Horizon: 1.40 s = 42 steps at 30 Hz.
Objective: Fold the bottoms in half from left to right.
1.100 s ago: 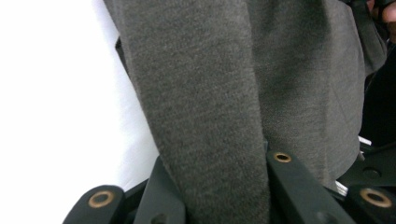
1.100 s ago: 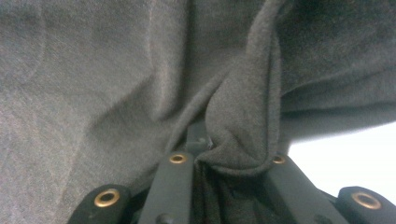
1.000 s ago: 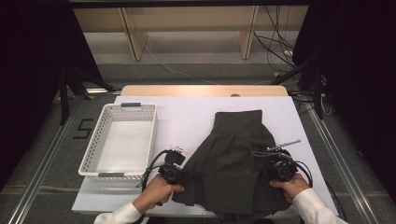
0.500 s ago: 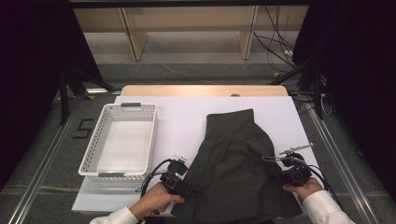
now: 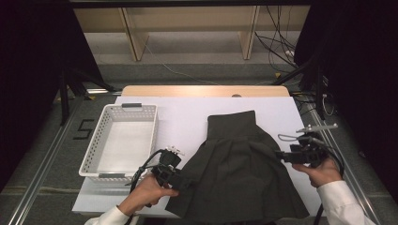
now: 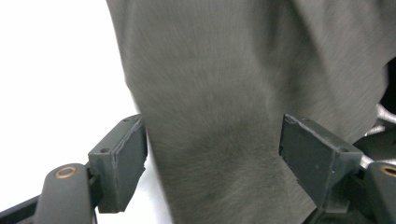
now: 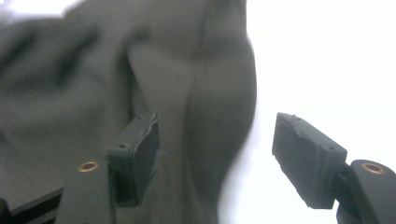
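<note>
The dark skirt (image 5: 239,173) lies spread flat on the white surface (image 5: 183,117) between the two tongs, its waistband on the far side of them. The jaws of the left tongs (image 5: 184,182) and of the right tongs (image 5: 280,154) have just been opening; both now stand wide, with cloth showing between the pads but no pad pressing on it. To do the release well, I think each hand should lift straight away from its side edge so no pad drags the fabric, and check that the hem stays smooth before moving toward the basket (image 5: 96,152) left of the left tongs.

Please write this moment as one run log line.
skirt: flat on table | left gripper: just opened | right gripper: just opened
</note>
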Each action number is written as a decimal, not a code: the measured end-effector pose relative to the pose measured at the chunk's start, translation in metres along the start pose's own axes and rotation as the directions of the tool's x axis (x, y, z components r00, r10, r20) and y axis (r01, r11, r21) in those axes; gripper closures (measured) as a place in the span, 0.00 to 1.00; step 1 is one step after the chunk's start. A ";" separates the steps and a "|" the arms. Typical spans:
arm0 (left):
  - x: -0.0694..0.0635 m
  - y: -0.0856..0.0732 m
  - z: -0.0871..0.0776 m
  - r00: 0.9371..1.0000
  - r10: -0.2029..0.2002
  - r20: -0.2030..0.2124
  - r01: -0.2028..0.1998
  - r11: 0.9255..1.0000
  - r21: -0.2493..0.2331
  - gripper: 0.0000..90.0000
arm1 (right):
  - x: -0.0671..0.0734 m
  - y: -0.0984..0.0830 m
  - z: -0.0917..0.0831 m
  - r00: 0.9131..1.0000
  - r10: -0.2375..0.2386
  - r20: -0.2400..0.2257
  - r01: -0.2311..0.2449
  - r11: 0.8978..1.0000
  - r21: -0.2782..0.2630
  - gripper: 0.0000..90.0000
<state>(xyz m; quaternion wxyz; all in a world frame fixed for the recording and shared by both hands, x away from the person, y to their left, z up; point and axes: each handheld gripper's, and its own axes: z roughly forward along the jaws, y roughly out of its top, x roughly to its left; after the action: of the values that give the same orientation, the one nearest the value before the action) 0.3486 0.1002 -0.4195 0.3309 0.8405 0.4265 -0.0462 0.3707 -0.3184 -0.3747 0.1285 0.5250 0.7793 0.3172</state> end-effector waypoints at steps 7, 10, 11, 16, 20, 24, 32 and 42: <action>0.006 0.020 0.016 1.000 0.005 -0.023 -0.006 0.998 -0.063 0.47 | 0.001 0.053 0.027 1.000 0.015 0.010 -0.015 1.000 0.009 0.41; 0.006 0.021 0.030 1.000 0.002 0.008 -0.002 0.999 -0.043 0.69 | -0.001 0.067 0.057 1.000 0.021 -0.002 -0.020 0.999 0.044 0.40; 0.006 0.020 0.034 1.000 0.002 0.008 -0.002 0.999 -0.040 0.75 | -0.002 0.071 0.067 0.999 0.032 -0.024 -0.031 0.998 0.052 0.40; 0.003 0.017 0.041 1.000 0.015 0.009 -0.014 1.000 -0.027 0.94 | -0.005 0.084 0.111 0.998 0.052 -0.016 -0.049 0.986 0.156 0.42; 0.001 0.018 0.038 1.000 0.012 0.023 -0.011 0.999 -0.044 0.95 | -0.006 0.088 0.129 0.994 0.090 -0.063 -0.077 0.981 0.178 0.85; -0.002 0.019 0.034 0.999 0.013 0.052 -0.010 0.998 -0.061 0.95 | 0.009 0.102 0.114 1.000 -0.010 -0.002 0.011 0.991 0.135 0.99; -0.017 0.033 0.048 0.988 -0.009 0.152 0.021 0.997 -0.078 0.94 | -0.008 0.136 0.081 0.996 0.020 0.091 -0.023 0.999 0.035 0.98; -0.017 0.045 0.021 0.989 0.026 0.146 -0.002 0.986 -0.166 0.70 | -0.031 0.109 0.105 0.990 0.047 0.133 -0.063 0.992 0.113 0.62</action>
<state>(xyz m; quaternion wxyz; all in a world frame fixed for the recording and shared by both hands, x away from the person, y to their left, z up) 0.3764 0.0574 -0.4064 0.4305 0.8074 0.3972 -0.0704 0.5200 -0.2813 -0.3906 0.1392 0.5725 0.7717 0.2395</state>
